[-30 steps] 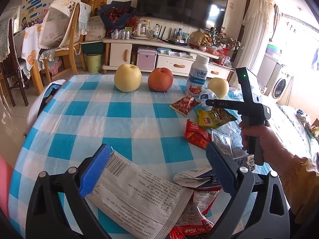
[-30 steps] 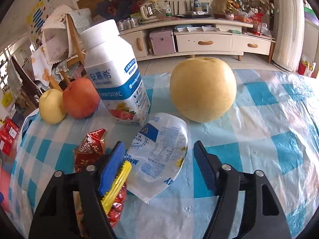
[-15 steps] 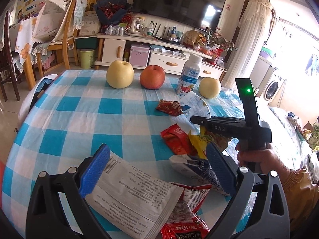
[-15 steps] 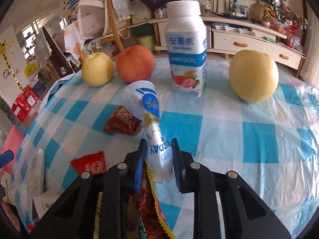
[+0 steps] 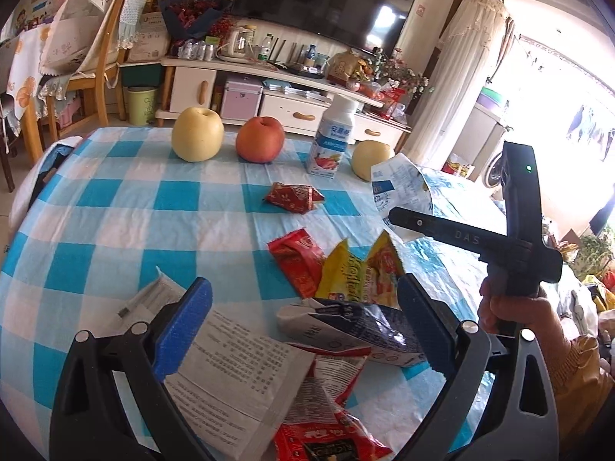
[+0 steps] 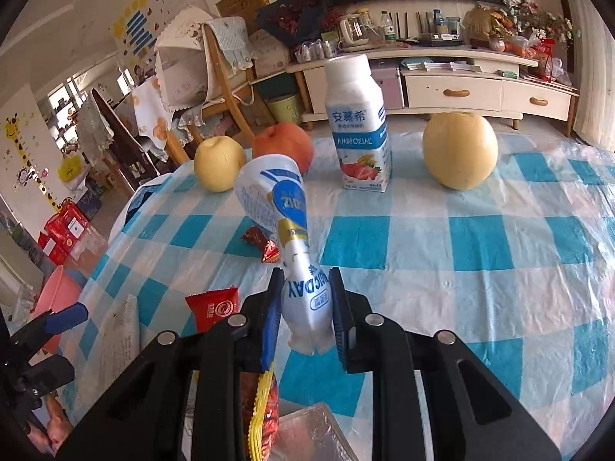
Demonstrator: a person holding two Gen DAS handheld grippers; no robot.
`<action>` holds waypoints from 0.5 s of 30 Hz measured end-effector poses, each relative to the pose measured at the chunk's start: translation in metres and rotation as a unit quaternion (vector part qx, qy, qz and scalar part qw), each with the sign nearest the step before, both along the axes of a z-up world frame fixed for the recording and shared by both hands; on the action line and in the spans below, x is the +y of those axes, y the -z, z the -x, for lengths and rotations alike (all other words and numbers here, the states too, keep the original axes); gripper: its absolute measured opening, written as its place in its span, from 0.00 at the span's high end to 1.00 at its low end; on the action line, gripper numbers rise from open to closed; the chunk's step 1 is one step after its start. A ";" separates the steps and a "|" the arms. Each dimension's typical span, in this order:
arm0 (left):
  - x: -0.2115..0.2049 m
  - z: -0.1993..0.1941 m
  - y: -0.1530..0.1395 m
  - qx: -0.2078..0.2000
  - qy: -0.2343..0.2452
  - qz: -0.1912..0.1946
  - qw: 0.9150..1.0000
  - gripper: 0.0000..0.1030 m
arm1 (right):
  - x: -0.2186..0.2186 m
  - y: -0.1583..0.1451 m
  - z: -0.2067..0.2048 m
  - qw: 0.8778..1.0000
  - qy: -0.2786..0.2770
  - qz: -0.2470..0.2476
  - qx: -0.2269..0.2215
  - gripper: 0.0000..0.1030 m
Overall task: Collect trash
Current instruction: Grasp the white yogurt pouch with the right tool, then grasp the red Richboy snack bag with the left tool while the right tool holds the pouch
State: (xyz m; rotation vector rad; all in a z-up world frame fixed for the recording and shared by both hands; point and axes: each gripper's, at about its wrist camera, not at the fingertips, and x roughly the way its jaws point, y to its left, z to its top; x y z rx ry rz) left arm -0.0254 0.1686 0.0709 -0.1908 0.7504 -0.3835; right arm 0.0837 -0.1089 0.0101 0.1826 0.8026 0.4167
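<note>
Pinching a white-and-blue pouch [image 6: 294,238] above the tabletop [image 6: 499,269], the right gripper [image 6: 305,303] has narrow fingers. Beyond stand a yogurt bottle [image 6: 359,130], 2 pears and an apple [image 6: 284,144]. The left gripper [image 5: 303,326] gapes wide over piled wrappers [image 5: 346,322].

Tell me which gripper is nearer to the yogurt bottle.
Right. The right gripper holds a white pouch with the yogurt bottle just ahead. The left gripper hangs open over wrappers at the table's near edge.
</note>
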 end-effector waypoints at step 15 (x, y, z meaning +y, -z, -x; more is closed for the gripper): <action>-0.033 0.050 0.016 0.041 -0.017 -0.015 0.999 0.06 | -0.023 -0.023 0.087 1.000 0.021 -0.012 -0.004 0.76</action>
